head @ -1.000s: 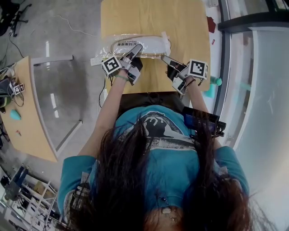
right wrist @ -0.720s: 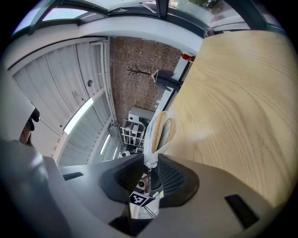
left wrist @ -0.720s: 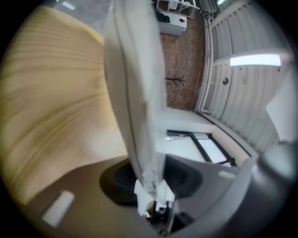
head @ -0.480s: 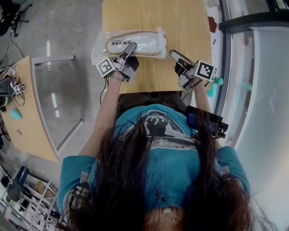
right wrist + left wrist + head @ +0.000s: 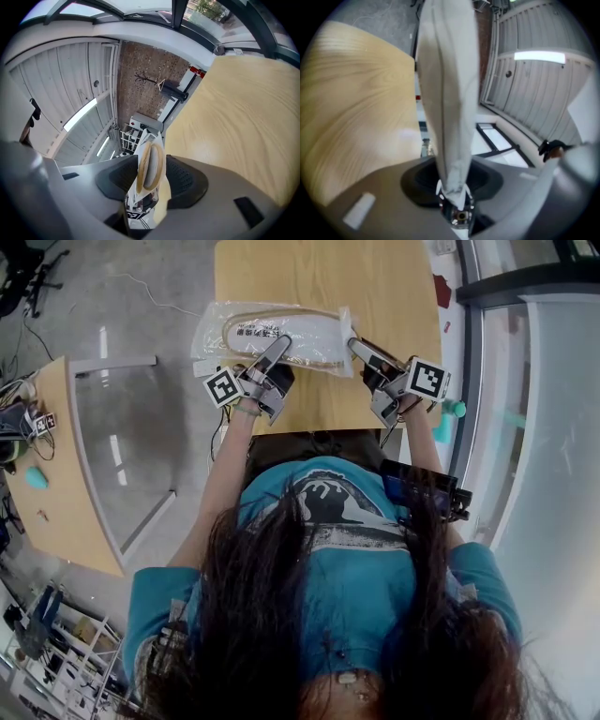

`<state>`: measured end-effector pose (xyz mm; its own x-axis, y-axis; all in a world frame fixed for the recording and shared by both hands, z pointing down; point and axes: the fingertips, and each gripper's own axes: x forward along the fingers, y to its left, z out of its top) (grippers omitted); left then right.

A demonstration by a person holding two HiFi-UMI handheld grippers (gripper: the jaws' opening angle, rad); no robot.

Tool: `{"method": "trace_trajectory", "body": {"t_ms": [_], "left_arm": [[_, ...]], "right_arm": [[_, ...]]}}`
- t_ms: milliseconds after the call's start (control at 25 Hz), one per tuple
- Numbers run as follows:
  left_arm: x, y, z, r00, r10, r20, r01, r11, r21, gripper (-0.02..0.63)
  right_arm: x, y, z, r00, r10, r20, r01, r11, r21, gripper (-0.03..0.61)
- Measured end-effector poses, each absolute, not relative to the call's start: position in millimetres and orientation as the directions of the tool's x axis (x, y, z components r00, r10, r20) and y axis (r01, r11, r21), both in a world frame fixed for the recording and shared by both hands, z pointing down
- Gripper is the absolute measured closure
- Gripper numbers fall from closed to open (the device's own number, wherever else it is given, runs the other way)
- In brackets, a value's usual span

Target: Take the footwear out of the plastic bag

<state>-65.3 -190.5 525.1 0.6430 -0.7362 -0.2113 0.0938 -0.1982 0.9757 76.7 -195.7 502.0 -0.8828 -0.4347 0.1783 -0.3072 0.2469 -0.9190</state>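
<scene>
A clear plastic bag (image 5: 272,334) with tan flat footwear inside hangs just above the wooden table (image 5: 319,277). My left gripper (image 5: 279,341) is shut on the bag's near edge, its jaws having just been closing. In the left gripper view the bag (image 5: 447,93) rises from between the pads of that gripper (image 5: 452,180). My right gripper (image 5: 356,346) is at the bag's right end. Its jaws have just been opening, and the bagged footwear's tip (image 5: 150,164) stands between them in the right gripper (image 5: 150,180) with a slim gap beside it.
A second wooden table (image 5: 66,484) stands at the left with a teal object (image 5: 33,477) and cables on it. A glass partition (image 5: 525,381) runs along the right. The person's body fills the lower part of the head view.
The bag has moved up and away across the table with the left gripper. The right gripper drew off the bag's end, then came back to it with its jaws wider.
</scene>
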Motion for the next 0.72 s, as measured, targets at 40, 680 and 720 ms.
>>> {"method": "trace_trajectory", "body": {"t_ms": [40,680,720], "left_arm": [[-66.1,-190.6,523.1,0.638,-0.737,-0.223,0.102,-0.206,0.973,0.497],[-67.9,-195.1,504.5,0.525,-0.767,-0.369,0.280,-0.254,0.926,0.509],[-67.9,-195.6,507.0,0.529,-0.772,-0.352,0.264,-0.245,0.933,0.509]], "right_arm": [[77.8,-195.3,502.5,-0.887,-0.432,0.166,-0.292,0.243,-0.925,0.412],[67.7,-188.9,483.6,-0.914,-0.403,0.042,-0.168,0.282,-0.945,0.349],[65.4,-187.9,482.1,-0.916,-0.398,0.044,-0.171,0.290,-0.942,0.355]]}}
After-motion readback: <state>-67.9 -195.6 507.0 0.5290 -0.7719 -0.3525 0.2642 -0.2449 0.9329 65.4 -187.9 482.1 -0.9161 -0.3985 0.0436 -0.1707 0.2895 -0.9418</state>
